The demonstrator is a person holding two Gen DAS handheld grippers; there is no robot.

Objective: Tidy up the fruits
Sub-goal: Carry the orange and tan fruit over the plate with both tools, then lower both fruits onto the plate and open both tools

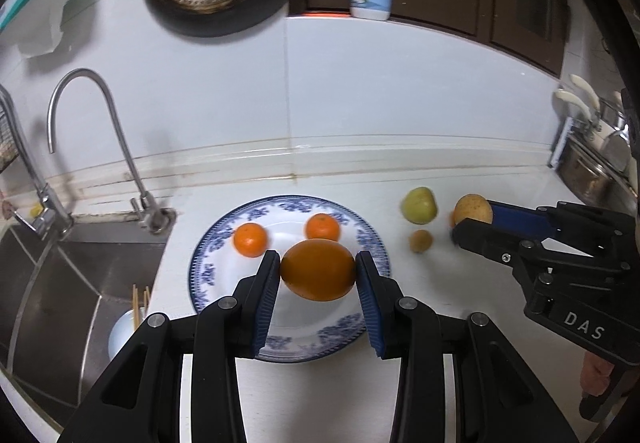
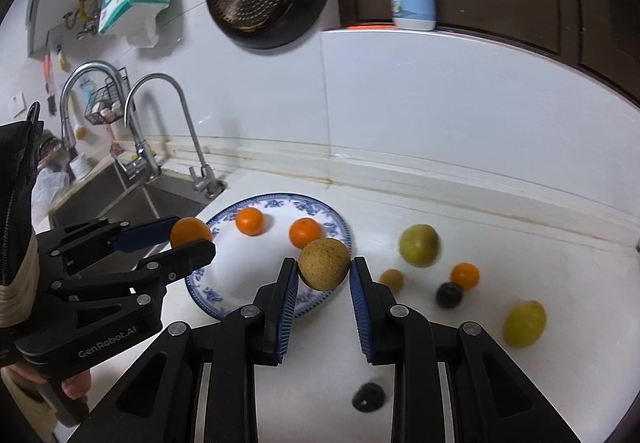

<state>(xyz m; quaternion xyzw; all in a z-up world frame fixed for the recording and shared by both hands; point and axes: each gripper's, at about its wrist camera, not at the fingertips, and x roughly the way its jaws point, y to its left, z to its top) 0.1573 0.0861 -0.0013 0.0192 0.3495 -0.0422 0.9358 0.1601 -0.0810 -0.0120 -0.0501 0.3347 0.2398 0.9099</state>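
A: What is each gripper carrying?

B: The left gripper [image 1: 318,270] is clamped on an orange [image 1: 318,270] and holds it in the air above the near half of the plate [image 1: 208,263]. The right gripper [image 2: 324,270] is clamped on a brown speckled fruit [image 2: 324,269] and holds it over the plate's right rim.

A: So which step is this?

B: It looks like the carrying step, with both fruits heading for the plate. Two small oranges [image 1: 250,240] already sit on its far half.

A: What is left on the counter?

B: To the right of the plate lie a green fruit [image 2: 419,245], a small brown fruit [image 2: 391,280], another small orange [image 2: 464,276], a dark plum [image 2: 449,294] and a lemon [image 2: 524,324].

A: And the next move?

B: Probably lowering each fruit onto a bare part of the plate, clear of the two oranges, then spreading the fingers gently so that nothing rolls off.
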